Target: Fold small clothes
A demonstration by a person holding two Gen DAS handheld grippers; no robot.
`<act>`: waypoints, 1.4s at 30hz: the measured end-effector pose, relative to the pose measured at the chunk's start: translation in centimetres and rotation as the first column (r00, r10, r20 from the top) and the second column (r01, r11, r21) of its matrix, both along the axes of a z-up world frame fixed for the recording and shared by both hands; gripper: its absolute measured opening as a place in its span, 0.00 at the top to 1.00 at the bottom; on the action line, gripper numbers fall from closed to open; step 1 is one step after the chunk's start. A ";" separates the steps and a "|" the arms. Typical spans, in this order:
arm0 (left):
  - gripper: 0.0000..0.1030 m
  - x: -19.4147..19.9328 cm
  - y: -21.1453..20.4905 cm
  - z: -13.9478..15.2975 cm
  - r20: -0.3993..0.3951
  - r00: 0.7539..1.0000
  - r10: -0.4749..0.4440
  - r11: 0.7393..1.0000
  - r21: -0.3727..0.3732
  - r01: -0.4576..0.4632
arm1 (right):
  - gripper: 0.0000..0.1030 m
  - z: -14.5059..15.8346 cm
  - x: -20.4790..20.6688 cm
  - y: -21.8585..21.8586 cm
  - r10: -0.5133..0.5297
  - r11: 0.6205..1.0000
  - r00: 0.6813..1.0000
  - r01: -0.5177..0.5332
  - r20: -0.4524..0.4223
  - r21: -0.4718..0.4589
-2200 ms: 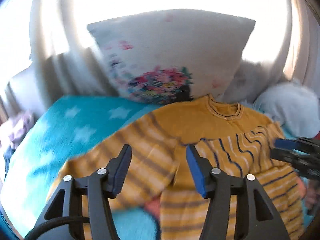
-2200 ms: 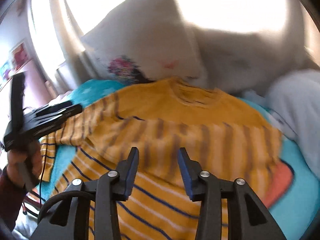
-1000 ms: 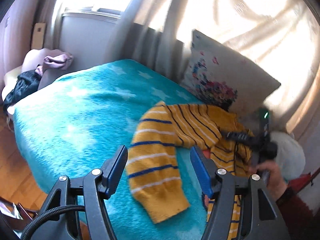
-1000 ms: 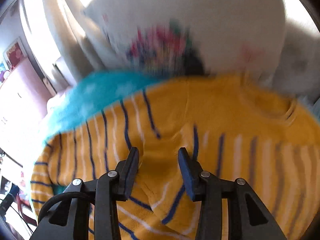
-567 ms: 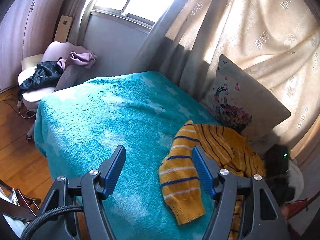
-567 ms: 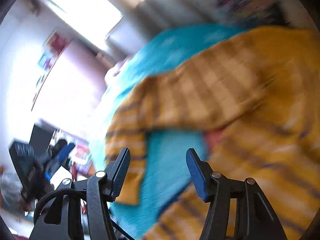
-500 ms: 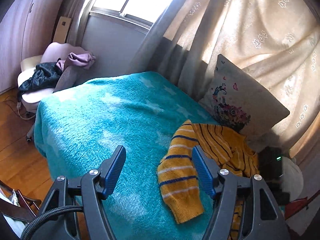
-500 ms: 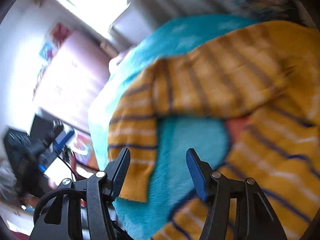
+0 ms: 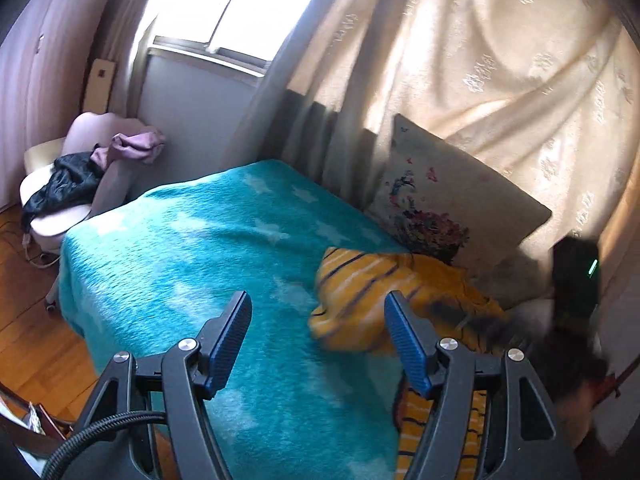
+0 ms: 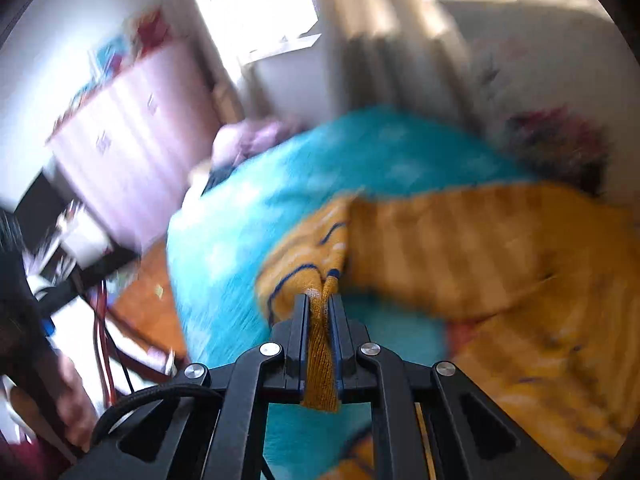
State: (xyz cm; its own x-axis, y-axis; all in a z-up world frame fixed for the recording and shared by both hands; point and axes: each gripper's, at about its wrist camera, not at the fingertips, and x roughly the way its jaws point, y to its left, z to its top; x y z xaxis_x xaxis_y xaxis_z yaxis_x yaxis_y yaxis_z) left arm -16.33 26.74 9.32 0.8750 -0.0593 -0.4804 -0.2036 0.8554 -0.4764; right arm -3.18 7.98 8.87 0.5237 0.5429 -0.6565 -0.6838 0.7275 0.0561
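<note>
A sweater [image 9: 400,292] lies bunched on the blanket [image 9: 192,248] over the bed, at its right side, just in front of a pillow [image 9: 452,196] that leans against the curtain [image 9: 480,60] behind. My left gripper [image 9: 318,344] hangs above the blanket, left of the sweater. My right gripper [image 10: 319,312] has the sweater's sleeve [image 10: 320,356] between its fingers. Beyond the bed's far left corner stands a chair [image 9: 60,208] with clothes [image 9: 72,176] on it, under the window [image 9: 224,4].

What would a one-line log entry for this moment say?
right gripper: just closed on sweater sleeve | left gripper: open, empty | sweater: on blanket
</note>
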 end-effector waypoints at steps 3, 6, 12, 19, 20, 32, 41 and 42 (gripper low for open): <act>0.33 0.9 -1.7 0.6 0.011 0.999 -0.041 0.999 0.028 0.041 | 0.91 3.8 1.2 -5.8 -0.107 0.994 0.993 0.105 0.049 0.031; 0.33 2.3 -3.7 0.8 0.011 0.995 -0.096 0.995 0.037 0.095 | 0.91 5.6 2.6 -12.6 -0.247 0.969 0.968 0.246 0.045 0.036; 0.33 5.7 -8.1 0.1 -0.018 0.977 -0.212 0.977 0.029 0.212 | 0.91 4.3 6.4 -26.5 -0.553 0.833 0.833 0.553 0.012 -0.020; 0.33 10.6 -13.4 -0.6 -0.080 0.943 -0.322 0.946 0.018 0.325 | 0.77 0.1 9.8 -34.9 -0.702 0.712 0.712 0.698 -0.036 -0.079; 0.33 11.3 -14.1 -0.7 -0.088 0.938 -0.335 0.941 0.028 0.338 | 0.65 0.5 9.3 -36.2 -0.730 0.683 0.682 0.730 -0.050 -0.023; 0.33 22.2 -21.8 -3.7 -0.218 0.860 -0.461 0.881 0.010 0.474 | 0.62 1.6 4.8 -36.4 -0.557 0.778 0.818 0.574 -0.142 0.256; 0.33 28.0 -23.5 -7.0 -0.321 0.878 -0.355 0.906 0.112 0.407 | 0.69 -3.5 10.7 -36.1 -0.559 0.747 0.775 0.625 -0.295 0.226; 0.33 28.0 -23.6 -7.0 -0.323 0.878 -0.354 0.903 0.127 0.410 | 0.69 -3.5 10.7 -36.1 -0.568 0.745 0.775 0.627 -0.278 0.227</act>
State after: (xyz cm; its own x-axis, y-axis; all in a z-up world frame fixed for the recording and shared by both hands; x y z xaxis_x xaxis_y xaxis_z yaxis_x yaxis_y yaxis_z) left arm 11.70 3.18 2.28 0.6251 -0.2459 -0.7408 0.0546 0.9605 -0.2727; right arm 7.51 -28.10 5.40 0.6945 0.3371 -0.6356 -0.0689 0.9105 0.4077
